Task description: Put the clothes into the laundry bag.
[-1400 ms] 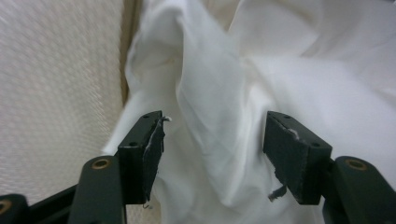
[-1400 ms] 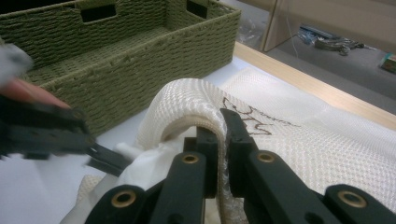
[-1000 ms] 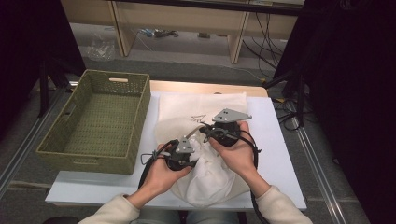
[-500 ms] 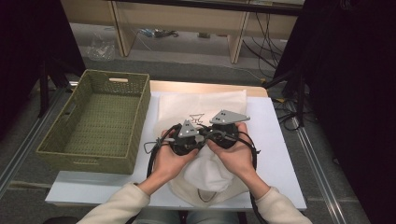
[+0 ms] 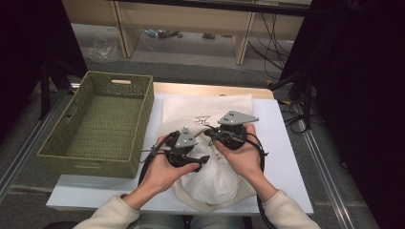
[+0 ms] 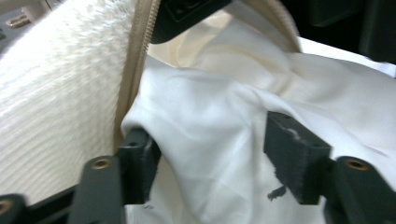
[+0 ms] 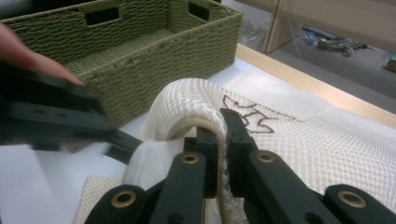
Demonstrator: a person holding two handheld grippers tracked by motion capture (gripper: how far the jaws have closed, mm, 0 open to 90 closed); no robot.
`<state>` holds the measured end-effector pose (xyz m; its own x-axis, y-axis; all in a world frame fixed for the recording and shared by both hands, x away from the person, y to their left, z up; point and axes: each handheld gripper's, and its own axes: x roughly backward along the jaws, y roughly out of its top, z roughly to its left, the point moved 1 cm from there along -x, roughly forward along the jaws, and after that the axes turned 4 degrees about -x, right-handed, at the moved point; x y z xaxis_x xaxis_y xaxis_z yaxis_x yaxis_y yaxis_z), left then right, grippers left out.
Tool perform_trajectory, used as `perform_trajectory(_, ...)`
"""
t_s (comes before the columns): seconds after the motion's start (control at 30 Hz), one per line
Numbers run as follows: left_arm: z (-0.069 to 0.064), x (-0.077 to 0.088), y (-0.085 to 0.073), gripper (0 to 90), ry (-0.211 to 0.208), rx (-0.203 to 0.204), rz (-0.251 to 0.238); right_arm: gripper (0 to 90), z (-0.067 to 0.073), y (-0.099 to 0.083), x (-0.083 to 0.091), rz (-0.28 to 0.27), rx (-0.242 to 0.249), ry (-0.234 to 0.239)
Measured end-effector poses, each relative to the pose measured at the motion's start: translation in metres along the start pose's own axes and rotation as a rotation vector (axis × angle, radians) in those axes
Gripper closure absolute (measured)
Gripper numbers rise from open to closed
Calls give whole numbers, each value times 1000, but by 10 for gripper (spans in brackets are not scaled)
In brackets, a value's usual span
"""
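While the right claw (image 7: 223, 140) is pinching the mesh bag's (image 5: 205, 107) rim mid-bench and the left claw (image 6: 210, 158), just opening, is straddling its white lining (image 6: 210, 116) ungripped, the limp, light, slippery fabric is probably best gripped at the firmer zipper edge (image 6: 133, 70).

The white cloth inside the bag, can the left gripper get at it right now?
Probably yes. The right gripper holds the bag's edge up, and the left gripper, jaws just opened, already has the white cloth between them.

Two grippers, a left gripper (image 5: 203, 160) and a right gripper (image 5: 210, 132), one cream mesh bag (image 5: 210, 107) with one white cloth (image 5: 215, 183) inside it, and one green woven basket (image 5: 102, 125) on one worktop (image 5: 286, 157)
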<state>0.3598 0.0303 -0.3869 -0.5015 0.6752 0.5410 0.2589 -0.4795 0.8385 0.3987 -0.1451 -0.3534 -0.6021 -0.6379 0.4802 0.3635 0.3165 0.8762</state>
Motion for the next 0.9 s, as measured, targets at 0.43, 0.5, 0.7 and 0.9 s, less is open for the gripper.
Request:
perform_trajectory(0.43,6,-11,-38,278,37,-22,154,881,2,0,0,7,-23,-8)
perform_trajectory(0.5,8,-22,-41,302,15,-11,171,881,1,0,-1,3,-11,-1)
perform_trajectory(0.7,3,-40,-35,552,-61,31,119,882,1,-1,-1,-1,-3,-3)
perform_trajectory(0.9,-3,-23,-4,810,-122,107,-95,881,4,-1,0,5,-6,-3)
